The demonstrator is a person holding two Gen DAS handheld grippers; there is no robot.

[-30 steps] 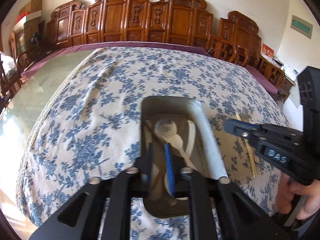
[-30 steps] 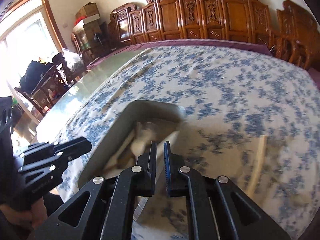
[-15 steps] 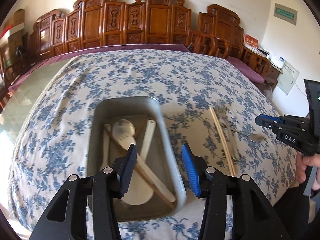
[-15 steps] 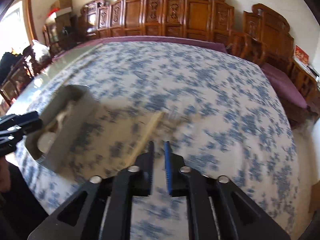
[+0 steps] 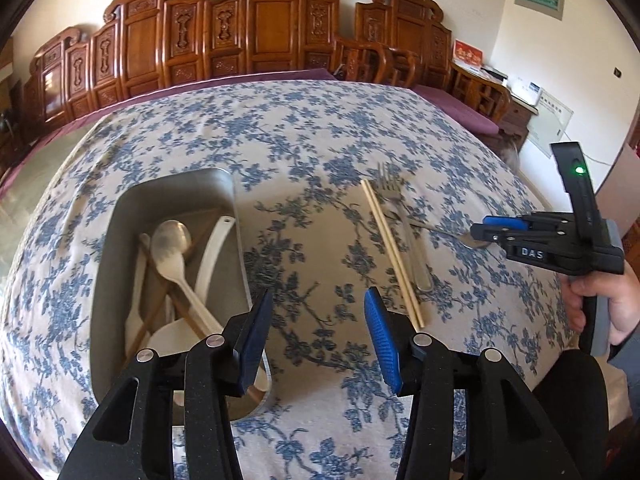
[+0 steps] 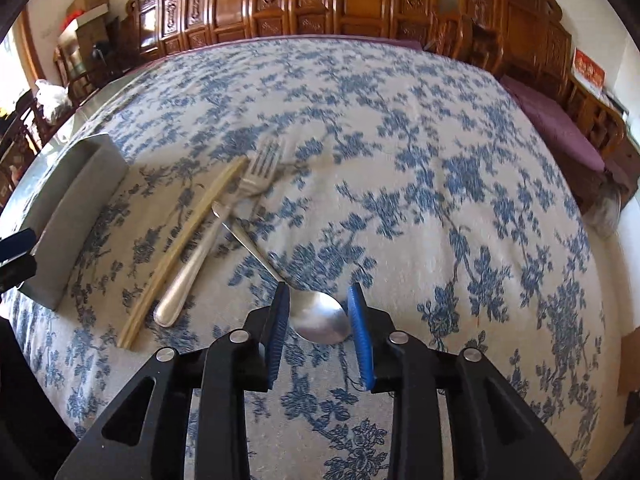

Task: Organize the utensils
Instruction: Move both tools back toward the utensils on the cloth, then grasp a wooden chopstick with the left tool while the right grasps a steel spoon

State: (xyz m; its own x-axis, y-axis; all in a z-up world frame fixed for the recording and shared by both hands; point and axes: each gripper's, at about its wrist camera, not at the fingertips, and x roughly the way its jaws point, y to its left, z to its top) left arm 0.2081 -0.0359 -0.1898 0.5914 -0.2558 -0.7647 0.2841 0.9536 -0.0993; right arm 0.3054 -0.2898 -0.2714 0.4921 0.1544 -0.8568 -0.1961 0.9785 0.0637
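Blue right fingers [image 6: 362,322], shut before, now spread around spoon [image 6: 320,316].

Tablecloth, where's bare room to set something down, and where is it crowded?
Free: the strip of tablecloth between the metal tray and the chopsticks, and the far half beyond the fork. Crowded: the tray's inside, piled with utensils, and the cluster of chopsticks, fork and metal spoon by the right gripper.

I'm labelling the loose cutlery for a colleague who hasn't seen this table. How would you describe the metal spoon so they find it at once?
On the blue-flowered tablecloth, right of the grey metal tray, lie chopsticks, a fork and the metal spoon. Its round shiny bowl sits between the open fingers of the right gripper; unlike its straight neighbours, its thin handle angles across the fork.
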